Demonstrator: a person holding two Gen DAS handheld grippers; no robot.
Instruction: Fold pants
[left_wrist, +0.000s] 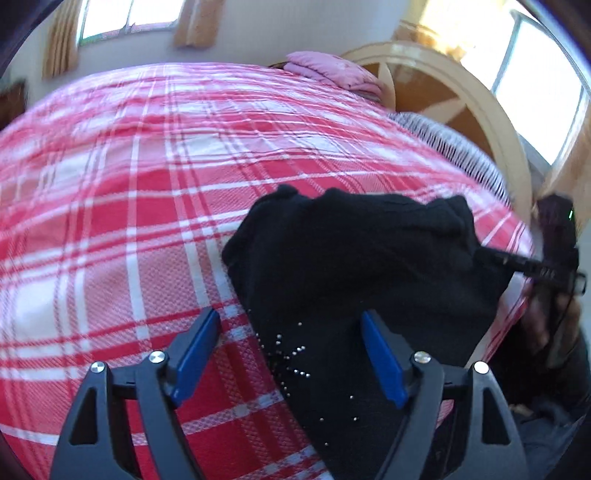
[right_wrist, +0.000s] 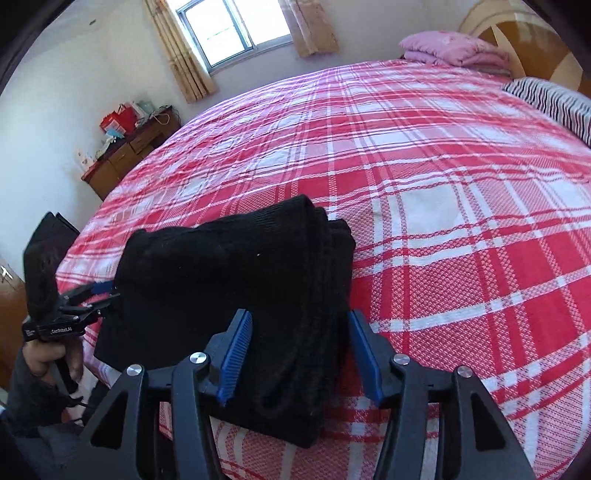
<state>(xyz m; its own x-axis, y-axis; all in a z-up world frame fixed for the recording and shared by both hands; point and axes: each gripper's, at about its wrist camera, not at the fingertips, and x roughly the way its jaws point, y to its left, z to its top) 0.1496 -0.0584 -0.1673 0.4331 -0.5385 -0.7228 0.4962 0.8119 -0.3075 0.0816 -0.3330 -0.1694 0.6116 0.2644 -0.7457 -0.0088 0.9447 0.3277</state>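
The black pants (left_wrist: 362, 258) lie folded in a thick bundle near the front edge of the red-and-white plaid bed (left_wrist: 129, 206), small shiny studs showing on the cloth. My left gripper (left_wrist: 291, 354) hovers over their left edge, open, with one blue pad above the cloth and the other above the sheet. In the right wrist view the pants (right_wrist: 221, 273) show a stacked folded edge on the right. My right gripper (right_wrist: 301, 354) straddles that thick edge, jaws open, with the cloth between the pads. The left gripper (right_wrist: 105, 291) sits at the bundle's left side, and the right gripper (left_wrist: 495, 258) at its right.
A folded pink quilt (right_wrist: 454, 48) and a striped pillow (right_wrist: 550, 103) lie at the bed's head by the wooden headboard (left_wrist: 443, 92). A brown desk (right_wrist: 129, 155) with red bags stands by the wall under a window (right_wrist: 236, 29). Plaid sheet (right_wrist: 443, 206) stretches beyond the pants.
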